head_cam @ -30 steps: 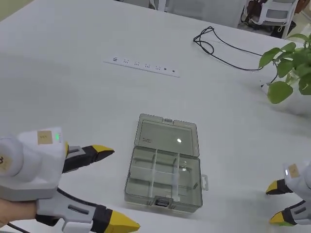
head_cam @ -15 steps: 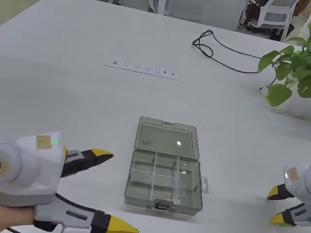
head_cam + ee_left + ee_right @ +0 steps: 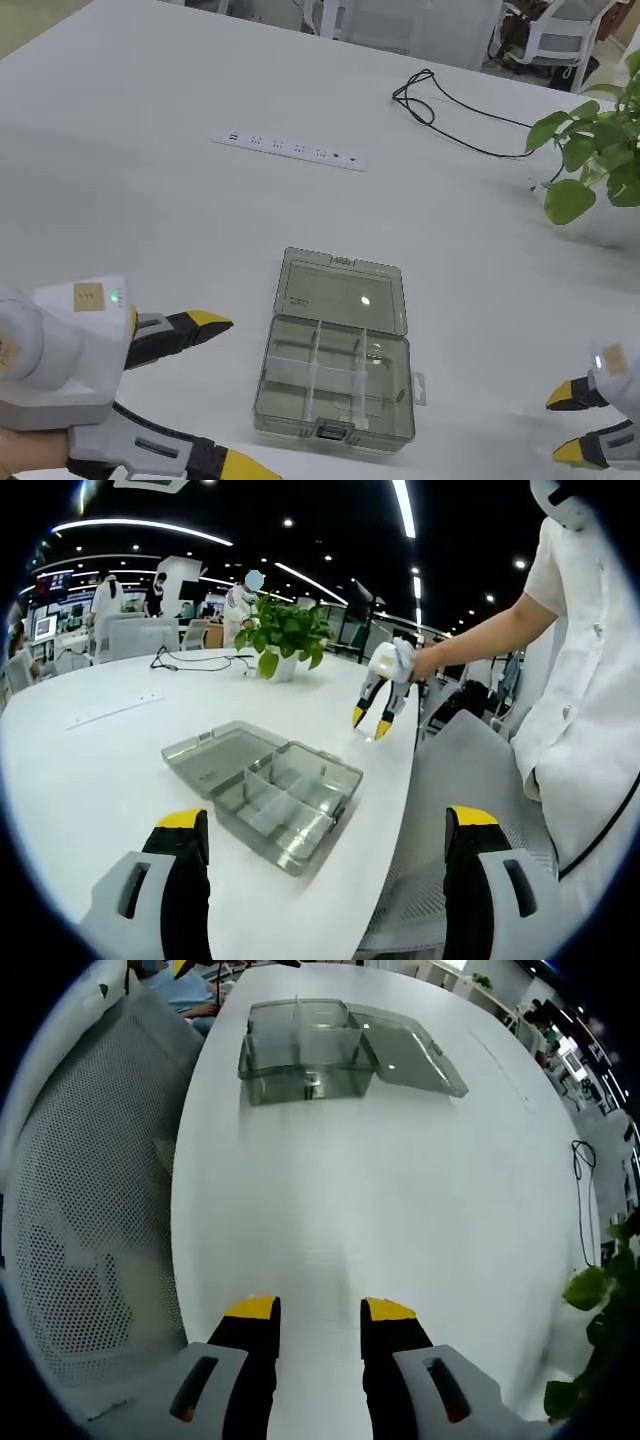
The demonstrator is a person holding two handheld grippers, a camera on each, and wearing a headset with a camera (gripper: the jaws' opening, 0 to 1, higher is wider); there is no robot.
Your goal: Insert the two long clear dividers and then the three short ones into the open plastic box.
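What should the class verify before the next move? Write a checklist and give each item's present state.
1. Lid open and lying flat behind the plastic box: ok.
2. Box sitting flat on the table: ok.
3. Clear dividers standing inside and splitting the box into compartments: ok. Whether all five are in: cannot tell.
4. Left claw open and holding nothing: ok.
5. Right claw open and holding nothing: ok.
6. Power strip well away from the box: ok.
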